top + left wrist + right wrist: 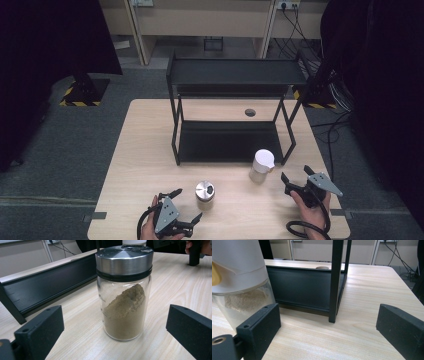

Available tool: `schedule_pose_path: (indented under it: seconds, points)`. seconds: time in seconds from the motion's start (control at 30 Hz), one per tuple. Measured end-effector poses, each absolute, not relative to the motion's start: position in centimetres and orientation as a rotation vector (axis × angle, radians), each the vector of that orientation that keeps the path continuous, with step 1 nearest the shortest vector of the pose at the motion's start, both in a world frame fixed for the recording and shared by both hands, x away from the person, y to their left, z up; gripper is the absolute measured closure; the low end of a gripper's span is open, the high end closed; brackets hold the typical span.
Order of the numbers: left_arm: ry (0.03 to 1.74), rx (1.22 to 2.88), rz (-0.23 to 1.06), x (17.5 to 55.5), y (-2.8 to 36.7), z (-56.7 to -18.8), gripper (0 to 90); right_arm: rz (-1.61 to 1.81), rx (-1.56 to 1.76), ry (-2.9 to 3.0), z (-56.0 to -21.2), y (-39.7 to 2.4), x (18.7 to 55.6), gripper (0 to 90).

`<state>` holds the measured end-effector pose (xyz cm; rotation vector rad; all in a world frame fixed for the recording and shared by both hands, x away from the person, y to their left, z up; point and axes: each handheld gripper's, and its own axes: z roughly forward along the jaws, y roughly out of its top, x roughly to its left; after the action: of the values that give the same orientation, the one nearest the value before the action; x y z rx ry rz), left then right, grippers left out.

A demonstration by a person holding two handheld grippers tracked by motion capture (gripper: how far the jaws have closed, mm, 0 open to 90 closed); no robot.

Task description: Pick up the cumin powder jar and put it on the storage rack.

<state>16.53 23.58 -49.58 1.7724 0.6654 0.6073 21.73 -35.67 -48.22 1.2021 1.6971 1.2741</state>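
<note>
A glass jar point(124, 293) with a metal lid is stood upright on the tabletop point(145, 150), near the front edge and a little left of centre. It is partly filled with a brown powder, heaped higher on one side. In the left gripper view the jar is seen centred between the two black jaws, which are spread wide and are not in contact with the glass. In the high view the left gripper point(183, 205) is located just left of the jar point(205, 194) and is held in the person's left hand point(150, 225) at the front edge of the tabletop.

A second jar point(261, 166) with a white lid is stood upright to the right of the first and slightly further back, just in front of the rack's right front leg. It holds a pale powder. The right gripper point(295, 178) is positioned just to the right of it, held in the right hand point(312, 210), with its jaws released and nothing between them. In the right gripper view the white-lidded jar point(239, 287) is seen beside the left jaw, outside the gap.

A black two-tier rack point(232, 75) is stood on the rear half of the tabletop. Both shelves are bare. A round hole point(250, 112) is set in the tabletop behind the lower shelf.
</note>
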Motion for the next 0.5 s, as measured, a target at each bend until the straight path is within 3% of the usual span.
schedule_pose_path:
  seconds: [0.5]
  points:
    - [0.672,1.787,0.577,17.35,23.17,-49.29,0.6,1.277,1.204,1.694,-48.25,-35.71,21.71,5.8]
